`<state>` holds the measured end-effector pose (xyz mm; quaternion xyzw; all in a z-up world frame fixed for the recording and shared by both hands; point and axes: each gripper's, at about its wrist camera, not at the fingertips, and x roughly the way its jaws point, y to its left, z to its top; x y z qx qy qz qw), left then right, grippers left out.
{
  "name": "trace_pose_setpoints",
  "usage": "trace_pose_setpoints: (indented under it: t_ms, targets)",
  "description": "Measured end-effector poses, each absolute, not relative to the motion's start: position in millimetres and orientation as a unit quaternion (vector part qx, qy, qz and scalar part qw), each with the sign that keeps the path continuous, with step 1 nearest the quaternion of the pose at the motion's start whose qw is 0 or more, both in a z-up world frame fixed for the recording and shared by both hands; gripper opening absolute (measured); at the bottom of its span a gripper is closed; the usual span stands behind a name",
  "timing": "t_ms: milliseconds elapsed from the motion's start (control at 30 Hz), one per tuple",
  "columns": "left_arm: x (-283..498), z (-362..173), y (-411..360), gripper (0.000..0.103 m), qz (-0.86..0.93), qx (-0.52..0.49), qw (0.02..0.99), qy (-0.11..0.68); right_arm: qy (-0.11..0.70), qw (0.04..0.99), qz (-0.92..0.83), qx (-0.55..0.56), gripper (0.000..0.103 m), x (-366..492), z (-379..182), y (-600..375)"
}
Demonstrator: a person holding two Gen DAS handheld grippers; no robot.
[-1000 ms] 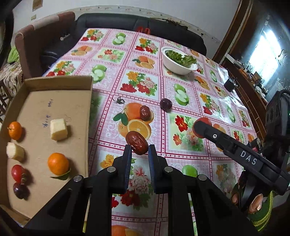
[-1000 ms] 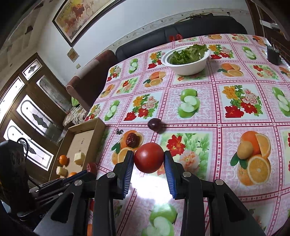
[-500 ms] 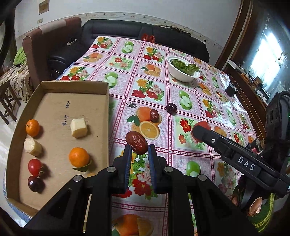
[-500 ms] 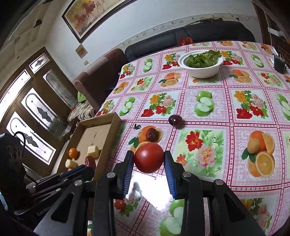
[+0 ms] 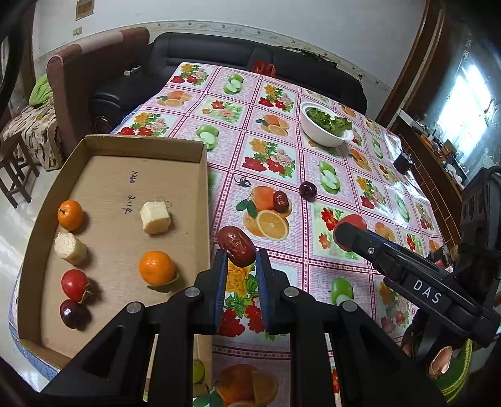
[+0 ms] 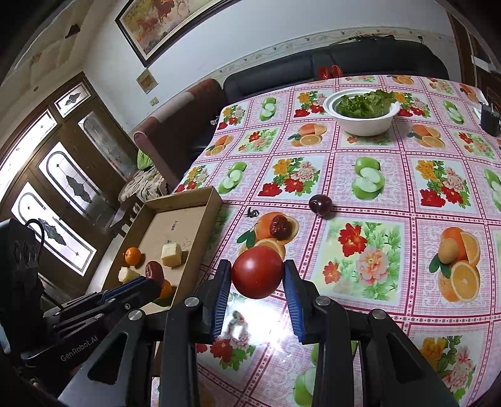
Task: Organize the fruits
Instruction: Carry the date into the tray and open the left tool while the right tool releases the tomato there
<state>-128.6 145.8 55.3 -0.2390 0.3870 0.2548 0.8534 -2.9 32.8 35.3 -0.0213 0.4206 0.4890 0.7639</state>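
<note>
White bowl (image 5: 325,133) of green leaves (image 6: 364,103) near table's far edge, on fruit-and-flower tablecloth (image 6: 369,219). Small dark object (image 5: 403,161) by right edge, too small to identify. Tiny dark stem-like bit (image 6: 251,213) on cloth, just beside cardboard tray's far corner. Black sofa (image 5: 238,59) beyond far edge; brown armchair (image 5: 90,59) at far left corner. Wooden stool (image 5: 14,175) on floor left of table. Framed painting (image 6: 169,22) on wall; glazed wooden doors (image 6: 56,175) at left.

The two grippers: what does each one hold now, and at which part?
Left gripper pinches a red date by its lower end. Right gripper clamps a tomato across its middle, one finger on each side.
</note>
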Motion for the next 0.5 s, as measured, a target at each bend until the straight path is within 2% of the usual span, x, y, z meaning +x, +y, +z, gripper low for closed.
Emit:
trace_pose_setpoints:
  t_ms: [500]
  targets:
    - [-145, 51, 163, 0.016, 0.268, -0.252, 0.847, 0.385, 0.421, 0.757, 0.499, -0.036, 0.034, -16, 34, 48]
